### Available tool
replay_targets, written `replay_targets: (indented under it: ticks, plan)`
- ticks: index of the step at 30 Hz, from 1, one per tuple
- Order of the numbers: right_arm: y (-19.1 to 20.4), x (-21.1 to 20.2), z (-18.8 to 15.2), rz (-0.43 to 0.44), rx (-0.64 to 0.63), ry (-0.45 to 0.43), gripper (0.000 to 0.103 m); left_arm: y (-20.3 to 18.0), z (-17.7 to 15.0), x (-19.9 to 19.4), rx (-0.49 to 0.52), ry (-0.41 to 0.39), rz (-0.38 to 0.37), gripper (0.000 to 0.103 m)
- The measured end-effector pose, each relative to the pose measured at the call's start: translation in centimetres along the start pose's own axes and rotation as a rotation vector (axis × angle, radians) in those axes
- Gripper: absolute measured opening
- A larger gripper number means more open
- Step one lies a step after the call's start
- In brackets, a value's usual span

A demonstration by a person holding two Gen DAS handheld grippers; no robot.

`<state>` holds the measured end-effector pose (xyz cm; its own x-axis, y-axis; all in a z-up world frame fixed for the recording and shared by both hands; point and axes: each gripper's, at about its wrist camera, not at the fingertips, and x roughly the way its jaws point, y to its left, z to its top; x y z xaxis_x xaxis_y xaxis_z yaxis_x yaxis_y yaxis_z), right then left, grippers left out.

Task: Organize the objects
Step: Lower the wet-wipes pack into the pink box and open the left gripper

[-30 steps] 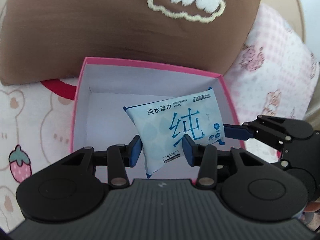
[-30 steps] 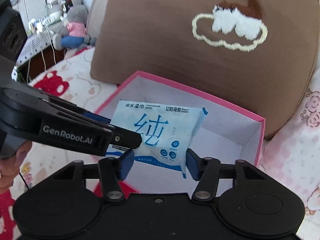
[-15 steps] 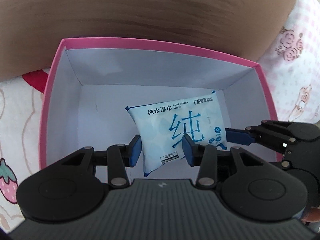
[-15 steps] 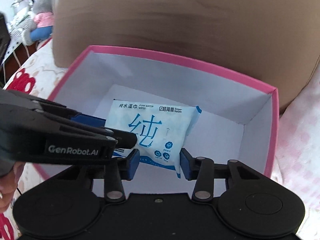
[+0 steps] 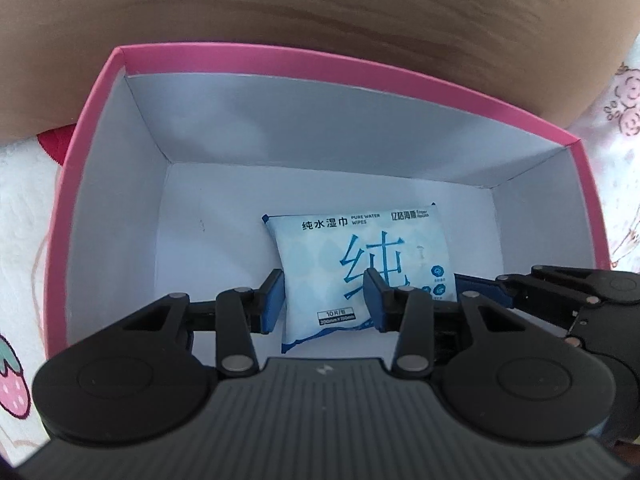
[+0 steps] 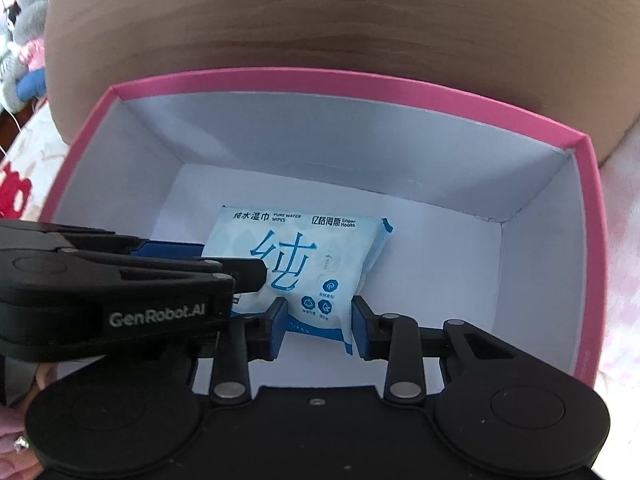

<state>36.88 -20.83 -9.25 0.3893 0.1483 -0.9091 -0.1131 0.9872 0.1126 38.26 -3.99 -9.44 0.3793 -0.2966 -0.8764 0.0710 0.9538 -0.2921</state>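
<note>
A light-blue pack of wet wipes (image 5: 360,256) (image 6: 304,256) hangs low inside a pink box (image 5: 320,68) (image 6: 360,80) with a white interior. Whether the pack touches the floor of the box I cannot tell. My left gripper (image 5: 324,300) is shut on the pack's lower left part, and in the right wrist view the left gripper (image 6: 240,268) comes in from the left. My right gripper (image 6: 318,320) grips the lower right corner, its jaws closing with both blue pads against the pack's edges. In the left wrist view the right gripper (image 5: 472,284) reaches in from the right.
A large brown pillow (image 5: 280,8) (image 6: 320,12) leans right behind the box. The box stands on a white and pink patterned bedsheet (image 5: 24,208). A grey plush toy (image 6: 24,40) sits far left. A person's hand (image 6: 16,452) shows at the lower left.
Both grippers have sunk with the wipes pack from above the rim down into the box. The right gripper's jaws have narrowed onto the pack.
</note>
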Motion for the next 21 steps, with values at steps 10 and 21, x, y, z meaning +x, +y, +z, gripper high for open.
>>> replay_targets:
  ticks: [10,21]
  plan:
    - [-0.9,0.9,1.0,0.012,0.149,0.055,0.037,0.9,0.2,0.1,-0.063,-0.022,-0.006,0.034]
    - [0.5,1.4,1.5,-0.008,0.107,0.048,0.037,1.3,1.3,0.6,-0.104,-0.025,0.061,0.034]
